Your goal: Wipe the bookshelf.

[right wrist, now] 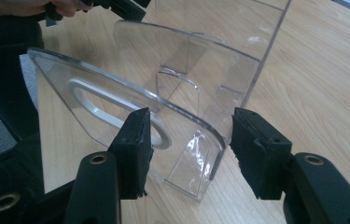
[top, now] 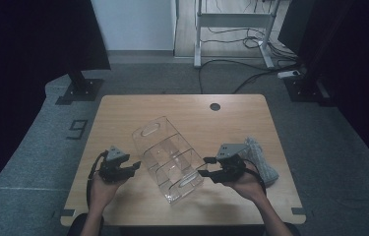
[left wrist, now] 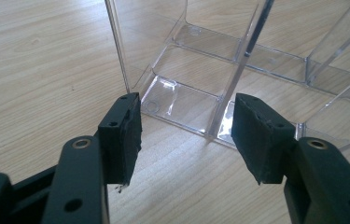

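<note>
A clear plastic organizer [top: 167, 157] with inner dividers and a handle slot in each end wall stands slanted on the wooden table [top: 182, 105]. My left gripper [top: 134, 167] sits at its left side. In the left gripper view it is open [left wrist: 186, 140], with bare table between its pads and the organizer's base [left wrist: 186, 100] just beyond them. My right gripper [top: 206, 167] is at the near right end. There its jaws [right wrist: 196, 149] straddle the rounded corner of the slotted end wall [right wrist: 116, 93]; the right pad [right wrist: 256, 149] stands apart from the plastic.
A grey folded cloth [top: 263, 162] lies at the table's right edge, just behind my right hand. A round cable hole [top: 215, 106] is at the back of the table. Black stands [top: 78, 88] and floor cables [top: 251, 73] lie beyond the table.
</note>
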{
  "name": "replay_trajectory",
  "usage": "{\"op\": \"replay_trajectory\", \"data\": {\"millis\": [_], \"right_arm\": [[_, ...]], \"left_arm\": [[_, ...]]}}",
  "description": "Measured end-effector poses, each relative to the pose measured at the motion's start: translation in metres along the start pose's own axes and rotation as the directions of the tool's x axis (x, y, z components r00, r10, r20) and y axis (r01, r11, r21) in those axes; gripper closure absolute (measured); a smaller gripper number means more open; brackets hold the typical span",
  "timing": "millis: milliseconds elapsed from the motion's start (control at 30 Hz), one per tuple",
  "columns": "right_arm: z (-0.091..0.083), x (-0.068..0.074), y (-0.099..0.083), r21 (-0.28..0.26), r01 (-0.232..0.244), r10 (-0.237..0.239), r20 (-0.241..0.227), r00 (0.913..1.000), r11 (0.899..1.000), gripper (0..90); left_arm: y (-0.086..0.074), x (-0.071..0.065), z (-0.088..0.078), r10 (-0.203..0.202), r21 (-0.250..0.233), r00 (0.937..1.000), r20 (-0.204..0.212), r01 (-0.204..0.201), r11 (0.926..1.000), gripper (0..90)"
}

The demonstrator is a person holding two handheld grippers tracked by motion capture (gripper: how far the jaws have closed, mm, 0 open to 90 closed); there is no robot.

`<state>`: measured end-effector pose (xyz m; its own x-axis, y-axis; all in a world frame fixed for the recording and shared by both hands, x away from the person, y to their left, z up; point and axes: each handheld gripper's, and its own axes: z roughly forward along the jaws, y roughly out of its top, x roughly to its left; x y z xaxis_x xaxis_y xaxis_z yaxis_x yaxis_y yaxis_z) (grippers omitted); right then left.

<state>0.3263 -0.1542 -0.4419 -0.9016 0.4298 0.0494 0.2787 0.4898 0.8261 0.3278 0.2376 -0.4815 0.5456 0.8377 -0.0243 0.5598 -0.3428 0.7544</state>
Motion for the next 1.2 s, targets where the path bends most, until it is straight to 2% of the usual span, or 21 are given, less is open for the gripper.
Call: {"op": "replay_trajectory", "data": {"millis": [167,200,233,333,600,800,900,1000,1200], "right_arm": [[0.000,0.000,0.005,0.010,0.030,-0.029,-0.021,0.9994,1.000,48.5],[0.001,0.000,0.006,0.006,0.034,-0.034,-0.049,0.9982,0.999,51.6],[0.001,0.000,0.007,0.002,0.037,-0.037,-0.065,0.9972,0.999,50.8],[0.007,0.003,0.012,0.031,0.065,-0.063,-0.074,0.9953,0.997,50.3],[0.017,0.006,0.017,0.036,0.083,-0.079,-0.118,0.9899,0.996,61.1],[0.026,0.011,0.023,0.044,0.096,-0.090,-0.121,0.9885,0.994,67.0],[0.029,0.013,0.026,0.053,0.101,-0.094,-0.114,0.9890,0.994,69.4],[0.033,0.015,0.028,0.057,0.107,-0.101,-0.100,0.9898,0.993,72.2],[0.036,0.015,0.031,0.060,0.090,-0.085,-0.078,0.9933,0.994,76.9]], "left_arm": [[-0.003,0.001,0.000,-0.002,0.002,0.9999,0.011,0.002,1.0000,42.6],[-0.004,0.001,0.000,-0.004,0.004,0.9999,0.014,0.004,1.0000,42.5],[-0.004,0.001,0.001,-0.004,0.005,0.9999,0.016,0.004,1.0000,42.5],[-0.005,0.001,0.001,-0.006,0.008,0.9998,0.019,0.006,1.0000,42.3],[-0.007,0.002,0.003,-0.006,0.010,0.9996,0.028,0.005,0.9999,42.3],[-0.008,0.004,0.002,-0.005,0.013,0.9996,0.027,0.005,0.9999,42.1],[-0.008,0.005,0.002,-0.017,0.012,0.9996,0.023,0.017,0.9998,41.5],[-0.009,0.008,0.001,-0.028,0.008,0.9996,0.007,0.028,0.9996,37.0],[-0.009,0.011,-0.001,-0.059,0.004,0.9981,-0.015,0.059,0.9982,26.0]]}}
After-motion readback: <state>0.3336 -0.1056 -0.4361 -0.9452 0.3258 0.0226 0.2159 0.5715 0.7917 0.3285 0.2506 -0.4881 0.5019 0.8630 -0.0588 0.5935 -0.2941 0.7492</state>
